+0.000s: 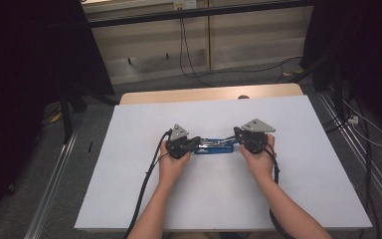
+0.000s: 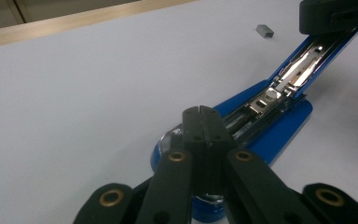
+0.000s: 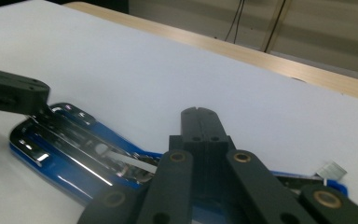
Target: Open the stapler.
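Blue plastic and bright steel: an opened stapler (image 1: pixel 214 146) lies mid-surface on the white table (image 1: pixel 129 199), between our hands. Our left gripper (image 2: pixel 199 111), jaws pressed together on nothing, rests over its rounded end; our right gripper (image 3: pixel 199 113), likewise closed and empty, nears the other. A sideways push could skid the stapler, since nothing clamps it. A small grey staple strip (image 2: pixel 265 31) lies loose; contact under the jaws is hidden.

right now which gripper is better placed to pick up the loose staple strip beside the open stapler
Right, probably. In the right gripper view the staple strip lies just beside the shut right gripper. The left gripper rests on the blue stapler, its far end from the strip.
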Demonstrator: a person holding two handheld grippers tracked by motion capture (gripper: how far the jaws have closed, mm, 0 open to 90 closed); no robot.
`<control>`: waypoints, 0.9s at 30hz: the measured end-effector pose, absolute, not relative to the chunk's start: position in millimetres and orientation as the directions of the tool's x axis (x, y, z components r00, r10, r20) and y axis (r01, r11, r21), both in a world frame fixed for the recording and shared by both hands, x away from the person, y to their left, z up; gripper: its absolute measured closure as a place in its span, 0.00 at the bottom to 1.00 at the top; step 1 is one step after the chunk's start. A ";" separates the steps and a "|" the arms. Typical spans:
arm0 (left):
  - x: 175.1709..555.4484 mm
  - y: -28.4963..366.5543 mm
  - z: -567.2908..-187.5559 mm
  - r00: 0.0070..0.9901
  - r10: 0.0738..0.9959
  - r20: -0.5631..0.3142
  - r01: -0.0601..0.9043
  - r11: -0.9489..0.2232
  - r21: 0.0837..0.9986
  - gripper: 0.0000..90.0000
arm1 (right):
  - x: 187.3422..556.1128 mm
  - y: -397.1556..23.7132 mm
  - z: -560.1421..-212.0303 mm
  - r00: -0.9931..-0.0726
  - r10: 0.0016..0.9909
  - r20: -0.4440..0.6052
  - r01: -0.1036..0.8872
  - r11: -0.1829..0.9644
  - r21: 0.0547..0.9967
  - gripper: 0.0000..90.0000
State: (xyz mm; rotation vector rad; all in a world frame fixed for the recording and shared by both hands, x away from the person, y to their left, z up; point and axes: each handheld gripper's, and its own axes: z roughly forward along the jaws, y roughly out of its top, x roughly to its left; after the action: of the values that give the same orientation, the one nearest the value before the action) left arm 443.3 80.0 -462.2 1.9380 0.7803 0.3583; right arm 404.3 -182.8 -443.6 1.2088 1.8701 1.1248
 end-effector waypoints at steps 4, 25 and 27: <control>443.3 80.0 -462.1 0.750 0.656 -0.079 0.368 -0.316 0.875 1.00 | 404.7 -190.4 -451.6 -0.369 0.928 -0.048 0.402 0.206 0.892 1.00; 442.1 80.8 -456.4 0.744 0.660 -0.103 0.369 -0.277 0.887 0.99 | 405.0 -203.3 -452.1 -0.390 0.920 -0.041 0.410 0.214 0.887 1.00; 442.3 81.0 -456.5 0.745 0.656 -0.123 0.380 -0.265 0.886 0.99 | 405.1 -203.6 -451.0 -0.395 0.918 -0.039 0.409 0.213 0.887 1.00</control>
State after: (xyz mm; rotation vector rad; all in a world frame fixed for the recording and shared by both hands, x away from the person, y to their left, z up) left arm 442.3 81.0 -456.5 1.8880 0.7964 0.3278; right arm 405.1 -203.6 -451.0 1.2252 1.9090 1.1276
